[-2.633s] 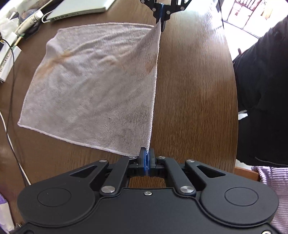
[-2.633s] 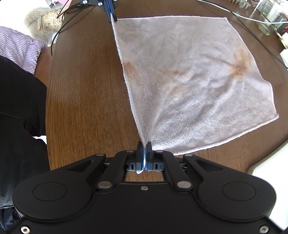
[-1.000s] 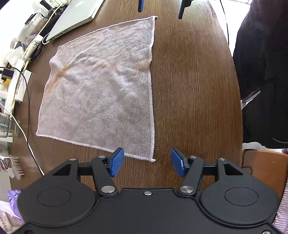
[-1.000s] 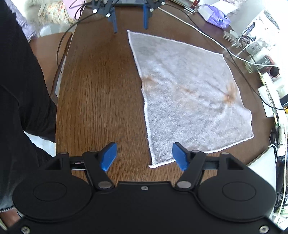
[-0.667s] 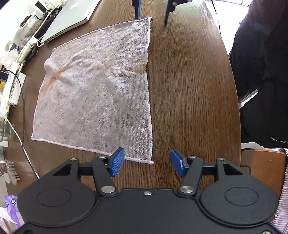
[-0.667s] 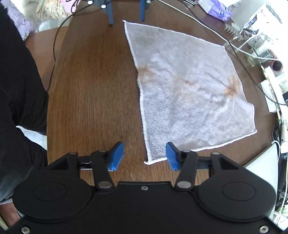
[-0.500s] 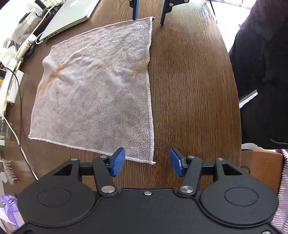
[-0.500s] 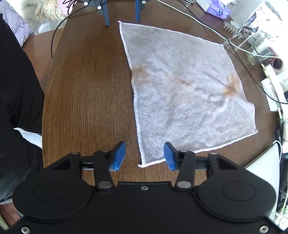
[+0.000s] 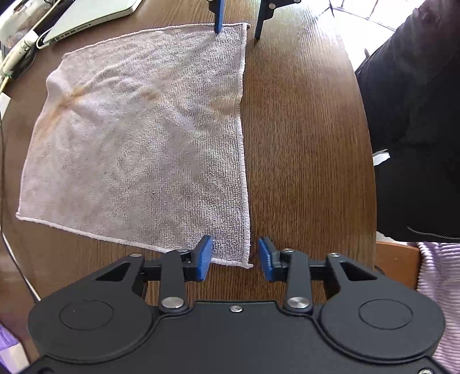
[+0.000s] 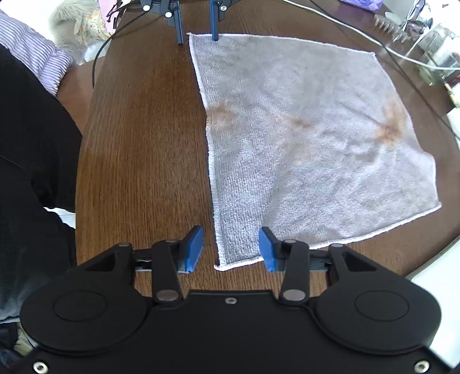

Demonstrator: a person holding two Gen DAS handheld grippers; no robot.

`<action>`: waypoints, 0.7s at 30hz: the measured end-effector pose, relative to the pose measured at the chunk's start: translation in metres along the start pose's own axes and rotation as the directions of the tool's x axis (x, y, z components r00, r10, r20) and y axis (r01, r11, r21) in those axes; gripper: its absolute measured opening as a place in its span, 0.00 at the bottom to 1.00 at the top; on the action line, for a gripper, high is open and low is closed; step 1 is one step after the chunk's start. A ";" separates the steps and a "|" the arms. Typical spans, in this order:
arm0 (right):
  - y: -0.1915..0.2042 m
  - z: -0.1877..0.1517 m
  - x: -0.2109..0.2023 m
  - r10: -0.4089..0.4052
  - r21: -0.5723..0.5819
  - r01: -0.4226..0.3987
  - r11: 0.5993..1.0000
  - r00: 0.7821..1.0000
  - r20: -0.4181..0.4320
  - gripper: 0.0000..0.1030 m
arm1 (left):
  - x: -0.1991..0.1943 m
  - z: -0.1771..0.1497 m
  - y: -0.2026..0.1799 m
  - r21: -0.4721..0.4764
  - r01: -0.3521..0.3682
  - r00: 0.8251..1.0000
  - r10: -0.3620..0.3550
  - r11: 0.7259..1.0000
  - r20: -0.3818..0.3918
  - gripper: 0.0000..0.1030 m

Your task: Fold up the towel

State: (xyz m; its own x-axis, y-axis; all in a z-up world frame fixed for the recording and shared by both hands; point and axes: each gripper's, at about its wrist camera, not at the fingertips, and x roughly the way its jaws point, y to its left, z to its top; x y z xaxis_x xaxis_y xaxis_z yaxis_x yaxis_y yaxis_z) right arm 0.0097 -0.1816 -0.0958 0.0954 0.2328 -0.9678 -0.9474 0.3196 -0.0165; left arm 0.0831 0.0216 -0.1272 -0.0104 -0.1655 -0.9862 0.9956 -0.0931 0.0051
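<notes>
Left wrist view: the left claw (image 9: 235,259) is held wide apart, the towel (image 9: 138,138) spread flat on the desk (image 9: 302,143), its near corner between the pads.

Right wrist view: the right claw (image 10: 231,248) is likewise spread wide, straddling the opposite corner of the towel (image 10: 310,138).

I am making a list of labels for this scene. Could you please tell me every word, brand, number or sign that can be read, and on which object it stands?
No text can be read in either view.
Stained pale square terry towel: no tag or print shows.
Silver closed laptop: no logo or lettering visible.
Black left claw and black right claw: no markings.
Clear glass jar: too blurred to tell.
</notes>
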 end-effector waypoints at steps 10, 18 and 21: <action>-0.011 0.001 0.000 0.043 -0.004 -0.043 0.999 0.999 -0.025 0.19 | 0.000 0.002 0.010 -0.013 0.043 0.999 -0.043 0.999 -0.010 0.09; -0.011 0.000 0.000 0.020 -0.012 -0.020 1.000 1.000 -0.024 0.13 | -0.001 -0.002 0.009 -0.062 0.040 0.999 -0.038 0.997 0.023 0.04; -0.002 -0.001 0.000 -0.016 -0.039 0.015 0.999 1.000 -0.025 0.13 | -0.001 -0.005 0.009 -0.102 0.039 0.998 -0.035 0.994 0.042 0.03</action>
State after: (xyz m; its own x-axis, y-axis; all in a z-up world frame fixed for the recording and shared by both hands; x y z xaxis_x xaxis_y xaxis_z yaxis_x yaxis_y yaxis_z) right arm 0.0109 -0.1827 -0.0955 0.1031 0.2047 -0.9734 -0.9569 0.2874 -0.0409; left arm 0.0924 0.0257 -0.1265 -0.0494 -0.2033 -0.9779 0.9987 0.0010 -0.0506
